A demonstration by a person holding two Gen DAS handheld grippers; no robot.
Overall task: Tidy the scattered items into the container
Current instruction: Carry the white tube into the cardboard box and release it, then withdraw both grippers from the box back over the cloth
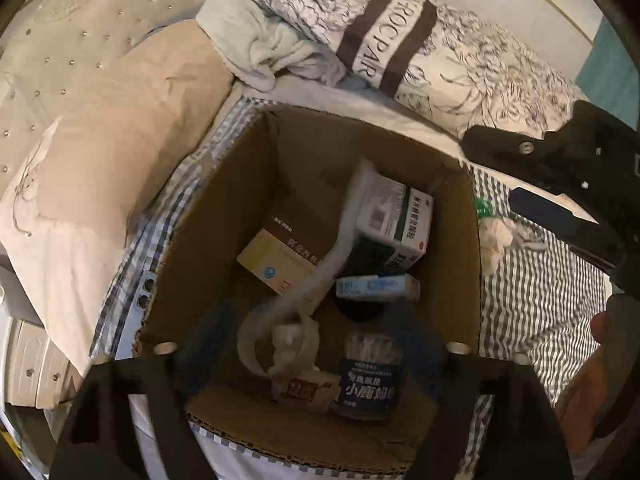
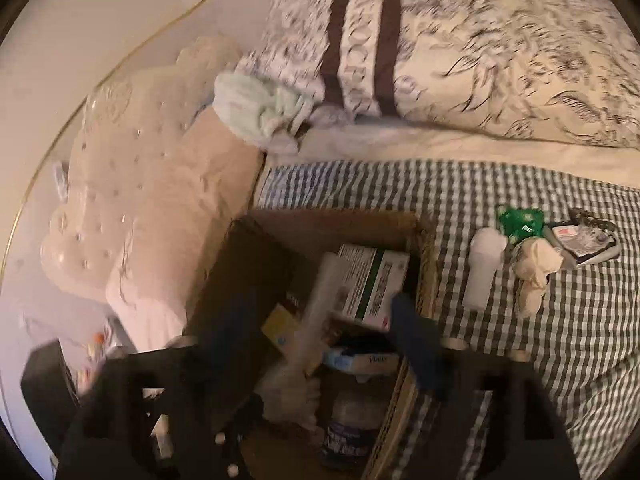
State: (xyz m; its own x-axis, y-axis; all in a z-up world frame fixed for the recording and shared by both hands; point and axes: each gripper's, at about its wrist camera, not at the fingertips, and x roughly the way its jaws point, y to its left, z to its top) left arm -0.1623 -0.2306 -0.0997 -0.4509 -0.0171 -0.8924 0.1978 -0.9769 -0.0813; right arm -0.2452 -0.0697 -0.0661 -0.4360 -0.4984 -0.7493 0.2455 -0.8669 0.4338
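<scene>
Two grippers over an open cardboard box (image 1: 474,248) on a checked bedsheet (image 2: 560,340). Left gripper (image 1: 316,348) with fingers spread wide and blurred above the box's near edge, nothing between them. Right gripper (image 2: 320,344) likewise parted, pads clear of everything, its right finger (image 2: 416,340) above the box's right wall.

Inside the box: green-and-white carton (image 1: 396,220) tilted against the far corner, yellow-and-brown carton (image 1: 280,260) beside it, small blue pack (image 1: 378,286), long white bandage strip (image 1: 320,280) draped across both cartons, blue-labelled swab jar (image 1: 370,380) at the near wall, red-printed packet (image 1: 308,392) touching the jar.

Outside, right of the box on the sheet: white tube (image 2: 482,268), green wrapper (image 2: 520,220), cream cloth wad (image 2: 536,268), flat pack (image 2: 580,240).

Patterned pillow (image 1: 400,20) behind the box.
</scene>
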